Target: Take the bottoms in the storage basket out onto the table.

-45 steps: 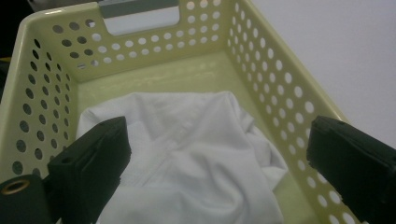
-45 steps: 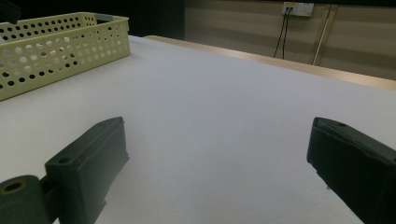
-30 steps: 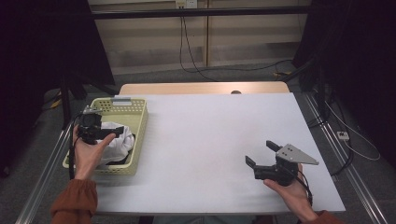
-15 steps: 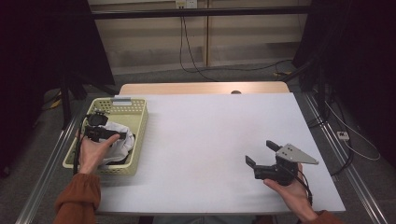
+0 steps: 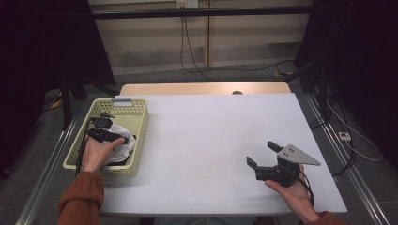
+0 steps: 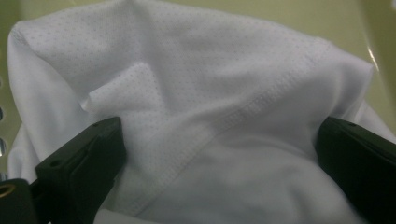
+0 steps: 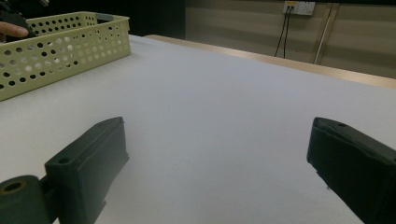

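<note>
Reaching down into the pale green perforated basket point(image 5: 133, 123) at the table's left edge, the left gripper point(image 5: 100, 133) stood over a crumpled white garment point(image 5: 123, 143) that lay inside it. In the left gripper view the two black jaws stood wide apart, and they had just been opening a little further — the white dotted mesh cloth point(image 6: 201, 107), with a stitched seam running slantwise across it, bulged up between them and lay close against both jaws, but the pads were not pressed together on it. The person's left hand point(image 5: 96, 152), in a rust-coloured sleeve point(image 5: 80, 199), wrapped the gripper's body from the near side of the basket.

The right gripper point(image 5: 263, 153) was held well apart from all this, low over the bare white table point(image 5: 211, 136) near its near right corner, in the person's right hand point(image 5: 293, 192), with its grey three-cornered plate point(image 5: 296, 154) on top. Its jaws were spread wide with nothing between them — the right gripper view showed plain tabletop between the two black jaws and the basket point(image 7: 56, 44) farther off at the upper left.

A strip of bare wood point(image 5: 202, 88) showed along the table's far edge.
</note>
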`<action>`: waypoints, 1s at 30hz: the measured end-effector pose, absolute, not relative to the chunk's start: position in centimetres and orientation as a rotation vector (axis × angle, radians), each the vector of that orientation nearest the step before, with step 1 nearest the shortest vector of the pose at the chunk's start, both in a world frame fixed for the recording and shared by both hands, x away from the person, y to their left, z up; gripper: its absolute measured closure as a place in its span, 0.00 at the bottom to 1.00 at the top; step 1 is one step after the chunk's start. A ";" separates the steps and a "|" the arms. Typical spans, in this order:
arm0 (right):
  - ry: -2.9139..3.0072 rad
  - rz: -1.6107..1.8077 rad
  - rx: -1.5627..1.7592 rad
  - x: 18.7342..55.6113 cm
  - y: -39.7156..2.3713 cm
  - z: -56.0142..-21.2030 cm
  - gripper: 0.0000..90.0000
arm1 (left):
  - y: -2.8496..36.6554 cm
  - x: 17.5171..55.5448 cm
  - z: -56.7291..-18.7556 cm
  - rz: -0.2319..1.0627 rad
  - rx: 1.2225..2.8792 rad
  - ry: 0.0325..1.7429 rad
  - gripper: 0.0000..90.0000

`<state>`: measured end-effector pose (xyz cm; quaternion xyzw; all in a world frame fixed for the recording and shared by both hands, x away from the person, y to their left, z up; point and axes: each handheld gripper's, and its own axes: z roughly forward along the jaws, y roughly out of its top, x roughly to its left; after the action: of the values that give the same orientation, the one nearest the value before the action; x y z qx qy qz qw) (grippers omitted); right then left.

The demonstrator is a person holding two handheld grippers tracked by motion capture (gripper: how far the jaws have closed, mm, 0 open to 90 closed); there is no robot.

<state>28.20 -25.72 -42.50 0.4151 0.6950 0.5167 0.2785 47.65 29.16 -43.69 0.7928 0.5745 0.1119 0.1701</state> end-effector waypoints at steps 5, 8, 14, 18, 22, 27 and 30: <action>1.865 1.388 1.113 28.2 -25.7 -42.5 0.06 | 29.2 47.9 -43.9 0.272 2.245 1.637 0.03; 1.865 1.391 1.109 28.2 -25.7 -42.5 0.06 | 29.0 47.9 -43.6 0.246 2.262 1.627 0.09; 1.865 1.390 1.109 28.2 -25.7 -42.5 0.06 | 28.6 47.9 -43.2 0.219 2.276 1.589 0.26; 1.867 1.390 1.108 28.2 -25.7 -42.5 0.06 | 28.2 47.7 -42.8 0.184 2.297 1.541 0.45; 1.866 1.390 1.109 28.2 -25.7 -42.5 0.06 | 28.1 47.9 -42.7 0.169 2.298 1.560 0.50; 1.869 1.389 1.110 28.3 -25.7 -42.5 0.06 | 27.6 47.8 -42.6 0.161 2.288 1.544 0.70; 1.868 1.388 1.111 28.3 -25.7 -42.5 0.06 | 27.6 47.8 -42.5 0.158 2.298 1.539 0.75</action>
<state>28.26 -25.69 -42.50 0.4139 0.6960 0.5170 0.2776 47.77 27.55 -42.49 0.8152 0.5461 0.0560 0.1845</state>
